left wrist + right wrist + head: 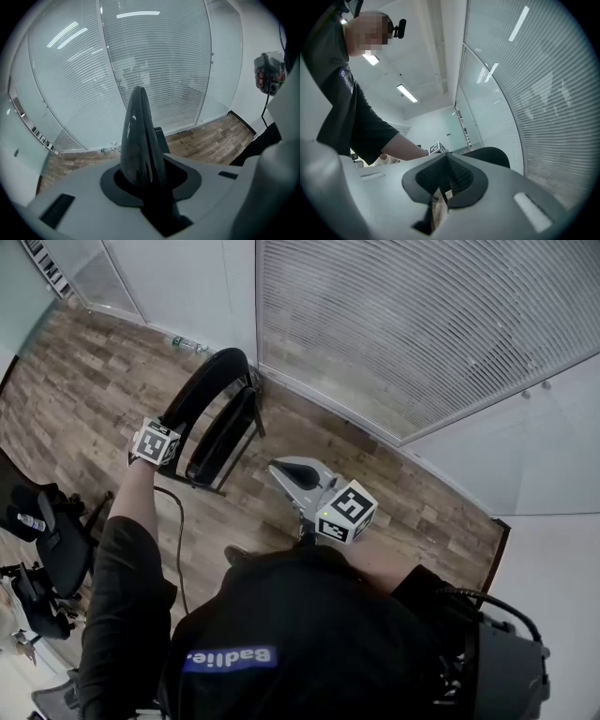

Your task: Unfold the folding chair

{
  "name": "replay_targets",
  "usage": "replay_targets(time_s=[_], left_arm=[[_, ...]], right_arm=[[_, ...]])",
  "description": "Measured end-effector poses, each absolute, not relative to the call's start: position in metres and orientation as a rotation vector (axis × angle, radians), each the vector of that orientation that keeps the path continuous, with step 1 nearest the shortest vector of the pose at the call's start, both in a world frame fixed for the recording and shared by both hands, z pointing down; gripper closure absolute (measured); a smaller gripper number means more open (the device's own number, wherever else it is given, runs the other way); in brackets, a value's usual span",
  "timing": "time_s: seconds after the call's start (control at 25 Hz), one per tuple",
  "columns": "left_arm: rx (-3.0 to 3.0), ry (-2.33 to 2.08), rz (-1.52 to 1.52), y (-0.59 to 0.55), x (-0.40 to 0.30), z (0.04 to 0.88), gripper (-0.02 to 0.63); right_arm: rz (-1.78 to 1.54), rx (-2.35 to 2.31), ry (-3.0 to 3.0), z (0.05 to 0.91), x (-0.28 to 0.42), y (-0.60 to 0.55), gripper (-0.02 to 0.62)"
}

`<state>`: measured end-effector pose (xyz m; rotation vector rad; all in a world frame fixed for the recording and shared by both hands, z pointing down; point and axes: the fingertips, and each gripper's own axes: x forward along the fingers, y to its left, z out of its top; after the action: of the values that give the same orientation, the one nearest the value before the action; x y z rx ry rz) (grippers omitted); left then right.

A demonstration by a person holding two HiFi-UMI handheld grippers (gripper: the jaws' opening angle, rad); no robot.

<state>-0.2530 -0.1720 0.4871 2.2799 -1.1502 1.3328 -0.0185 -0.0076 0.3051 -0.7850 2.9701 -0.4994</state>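
The black folding chair (217, 423) stands folded on the wood floor near the blinds, its curved backrest uppermost. My left gripper (161, 448) is at the left side of the backrest's top edge, pointing steeply down. In the left gripper view the glossy black backrest edge (139, 136) rises from between the jaws, and my left gripper (143, 180) is shut on it. My right gripper (279, 469) hovers level to the right of the chair, apart from it, shut with nothing in it. The right gripper view shows my right gripper (446, 158) closed and the chair's backrest (491, 155) beyond.
A glass wall with white blinds (403, 324) runs behind the chair. A small bottle (184, 343) lies at the wall's foot. Black office chairs and gear (47, 540) crowd the left edge. A black cable (178, 531) trails over the floor by my left arm.
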Motion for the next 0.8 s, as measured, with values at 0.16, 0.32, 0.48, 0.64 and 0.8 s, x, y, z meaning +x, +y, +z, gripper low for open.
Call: replay_targets(time_s=[0.16,0.32,0.48,0.64,0.8], left_arm=[[2.286,-1.148,1.334,-0.172,-0.251,0.489,0.512],[2.292,-1.15,1.339,-0.171,-0.247,0.487,0.512],[2.295,-1.153,1.34,-0.17,-0.248,0.487,0.512],[2.296,-1.155,1.344,-0.17,-0.246,0.488,0.512],[2.296,-1.157,1.344,-0.17,-0.247,0.489,0.512]], right_arm=[[-0.524,-0.796,2.968,0.312,-0.019,-0.012,0.594],[-0.54,-0.805,2.967,0.318,-0.017,-0.013,0.594],[-0.573,-0.822,2.962,0.326,-0.017,-0.014,0.594],[-0.601,-0.838,2.957,0.335,-0.014,-0.016,0.594],[-0.622,-0.849,2.953,0.342,-0.014,-0.018,0.594]])
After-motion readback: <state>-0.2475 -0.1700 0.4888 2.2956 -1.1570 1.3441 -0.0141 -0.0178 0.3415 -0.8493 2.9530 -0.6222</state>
